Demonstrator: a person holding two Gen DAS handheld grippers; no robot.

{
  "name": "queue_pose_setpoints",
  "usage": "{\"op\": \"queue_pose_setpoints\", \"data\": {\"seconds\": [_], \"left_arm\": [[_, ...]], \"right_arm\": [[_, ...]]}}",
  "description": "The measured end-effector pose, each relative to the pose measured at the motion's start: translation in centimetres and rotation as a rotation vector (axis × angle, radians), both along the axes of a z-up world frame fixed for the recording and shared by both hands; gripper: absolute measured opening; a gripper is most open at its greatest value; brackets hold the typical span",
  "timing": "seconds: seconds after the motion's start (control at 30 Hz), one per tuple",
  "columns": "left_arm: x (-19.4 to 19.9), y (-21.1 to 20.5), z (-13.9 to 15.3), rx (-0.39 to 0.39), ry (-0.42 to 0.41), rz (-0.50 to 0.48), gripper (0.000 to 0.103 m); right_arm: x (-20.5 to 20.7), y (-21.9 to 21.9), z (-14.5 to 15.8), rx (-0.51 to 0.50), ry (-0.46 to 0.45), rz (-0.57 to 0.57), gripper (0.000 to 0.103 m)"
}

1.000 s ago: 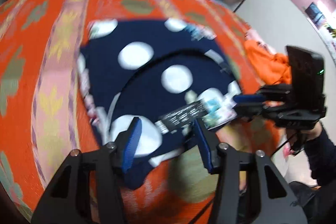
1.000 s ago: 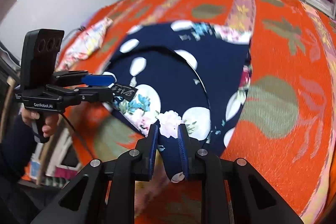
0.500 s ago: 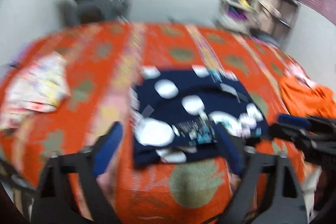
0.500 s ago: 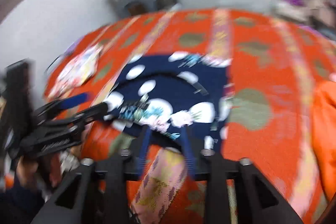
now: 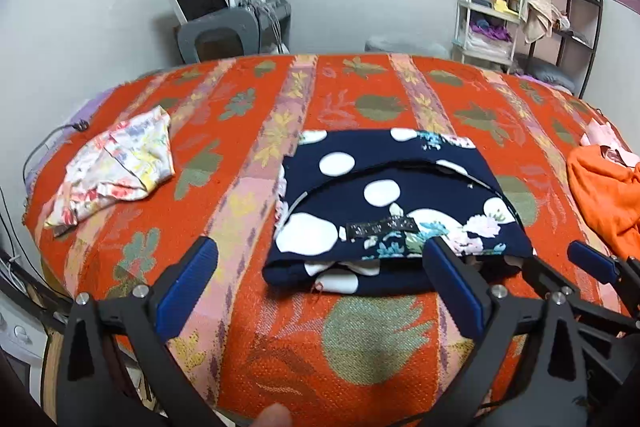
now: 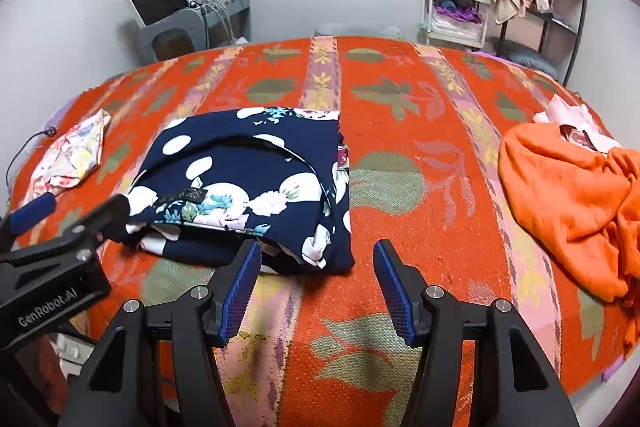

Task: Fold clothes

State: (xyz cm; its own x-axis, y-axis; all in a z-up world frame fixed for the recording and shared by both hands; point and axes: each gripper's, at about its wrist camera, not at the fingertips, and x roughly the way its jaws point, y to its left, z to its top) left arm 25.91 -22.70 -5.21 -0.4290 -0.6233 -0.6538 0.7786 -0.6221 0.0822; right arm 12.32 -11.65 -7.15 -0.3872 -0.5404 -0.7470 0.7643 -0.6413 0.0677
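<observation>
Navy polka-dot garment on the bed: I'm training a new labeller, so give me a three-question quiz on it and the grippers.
1. True or false: the left gripper is shut on the navy garment.
2. What lies right of the navy garment? A) orange garment B) pillow
3. Fill in: the right gripper is ____.

Key: 1 false; 2 A; 3 open

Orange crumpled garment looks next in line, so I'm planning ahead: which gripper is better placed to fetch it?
Right gripper, probably: the orange crumpled garment lies on its side, and its jaws are open.
</observation>
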Motion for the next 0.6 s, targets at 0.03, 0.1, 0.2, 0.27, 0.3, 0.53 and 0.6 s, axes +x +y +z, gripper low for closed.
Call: {"op": "queue_pose_setpoints", "data": {"seconds": [0.03, 0.1, 0.2, 0.27, 0.3, 0.53, 0.6], "left_arm": [[0.3, 0.0, 0.3, -0.017, 0.011, -0.004, 0.103], [1.1, -0.4, 0.9, -0.040, 0.031, -0.011, 0.103], [2.4, -3.5, 1.3, 0.060, 0.073, -0.046, 0.103], [2.9, -6.6, 0.9, 0.195, 0.102, -0.078, 0.102], [3.0, -8.0, 0.5, 0.255, 0.112, -0.095, 0.102], [1.6, -16.2, -5.1, 0.658, 0.139, -0.137, 0.101], [1.0, -17.0, -6.3, 0.754, 0.160, -0.158, 0.101]], "right_arm": [[-0.3, 0.1, 0.2, -0.014, -0.004, 0.005, 0.059], [-1.0, 0.4, 0.9, -0.054, -0.017, 0.016, 0.059], [-3.8, 1.1, 1.3, -0.165, -0.173, 0.062, 0.059], [-6.8, 1.1, 0.5, -0.253, -0.374, 0.112, 0.059], [-8.2, 0.9, -0.2, -0.275, -0.444, 0.120, 0.059], [-14.3, -2.7, -5.0, -0.187, -0.585, 0.119, 0.059], [-15.2, -3.4, -6.2, -0.171, -0.638, 0.127, 0.059]]}}
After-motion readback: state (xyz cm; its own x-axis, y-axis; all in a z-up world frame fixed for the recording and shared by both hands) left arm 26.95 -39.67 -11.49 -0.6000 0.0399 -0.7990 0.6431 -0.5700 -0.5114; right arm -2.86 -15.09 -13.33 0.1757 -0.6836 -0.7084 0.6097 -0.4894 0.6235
